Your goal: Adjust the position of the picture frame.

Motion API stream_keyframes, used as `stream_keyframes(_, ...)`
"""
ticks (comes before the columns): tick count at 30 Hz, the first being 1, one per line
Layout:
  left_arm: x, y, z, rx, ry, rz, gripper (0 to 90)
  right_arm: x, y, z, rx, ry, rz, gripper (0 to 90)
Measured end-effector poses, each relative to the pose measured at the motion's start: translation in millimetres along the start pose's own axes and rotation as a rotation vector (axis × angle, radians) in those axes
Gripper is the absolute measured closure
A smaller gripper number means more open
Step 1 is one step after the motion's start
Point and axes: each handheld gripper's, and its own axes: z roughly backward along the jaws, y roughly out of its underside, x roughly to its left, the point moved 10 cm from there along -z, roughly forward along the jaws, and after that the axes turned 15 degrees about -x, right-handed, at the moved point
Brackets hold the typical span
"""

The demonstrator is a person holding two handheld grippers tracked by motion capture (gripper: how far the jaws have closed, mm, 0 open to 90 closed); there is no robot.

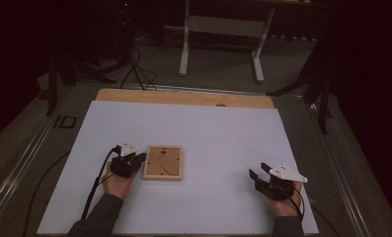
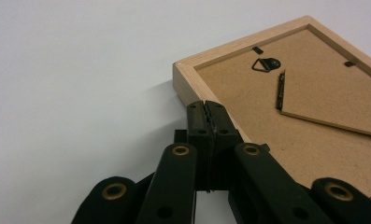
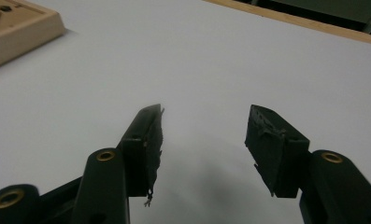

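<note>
A small wooden picture frame (image 1: 163,162) lies face down on the white sheet, its brown backboard (image 2: 314,107) up with a black hanger and clips. My left gripper (image 1: 140,159) is shut with nothing between its jaws, and its tip (image 2: 205,108) rests at the frame's left edge near a corner. Far to the right, near the front of the sheet, my right gripper (image 1: 258,171) stands open over bare sheet, its tip (image 3: 204,122) pointing toward the frame (image 3: 16,29).
The white sheet (image 1: 218,133) covers a wooden tabletop (image 1: 183,97). Beyond the table stand a white desk frame (image 1: 222,39) and black stands, with cables on the floor (image 1: 134,69). Each gripper is held in a hand with a dark sleeve.
</note>
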Motion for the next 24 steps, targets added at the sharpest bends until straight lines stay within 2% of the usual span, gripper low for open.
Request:
stream_keyframes(2, -3.3, -0.9, -2.3, -0.001, 0.005, -0.002, 89.8, 0.8, -0.2, -0.6, -0.001, -0.001, -0.002, 45.6)
stream_keyframes(3, -14.1, -3.4, -9.4, -0.002, 0.019, -0.008, 89.8, 1.5, -0.5, -1.2, -0.002, -0.002, -0.004, 45.8)
stream_keyframes(7, -31.9, -7.4, -20.6, -0.004, 0.051, -0.012, 89.8, 4.1, -2.4, -3.3, -0.008, -0.01, -0.013, 47.3)
stream_keyframes(9, -31.9, -7.4, -20.6, -0.004, 0.051, -0.012, 89.8, 5.0, -3.5, -4.1, -0.012, -0.012, -0.016, 47.3)
stream_keyframes(10, -45.9, -11.1, -29.8, -0.001, 0.077, -0.023, 89.8, 7.6, -6.7, -6.0, -0.019, -0.02, -0.02, 48.7)
stream_keyframes(13, -57.8, -14.3, -38.0, 0.0, 0.099, -0.035, 89.7, 10.9, -11.5, -9.9, -0.026, -0.025, -0.022, 50.6)
stream_keyframes(15, -61.2, -15.5, -40.9, -0.002, 0.104, -0.044, 89.6, 13.7, -15.0, -13.3, -0.028, -0.028, -0.023, 52.2)
stream_keyframes(18, -60.7, -15.8, -40.7, -0.004, 0.104, -0.035, 89.6, 16.3, -18.4, -16.4, -0.03, -0.039, -0.019, 55.2)
stream_keyframes(19, -59.1, -16.7, -38.8, -0.015, 0.098, -0.034, 89.6, 19.5, -22.6, -21.1, -0.033, -0.052, -0.022, 59.0)
stream_keyframes(24, -55.2, -19.0, -31.0, -0.033, 0.095, -0.032, 89.6, 23.6, -31.0, -32.7, -0.035, -0.063, -0.021, 62.8)
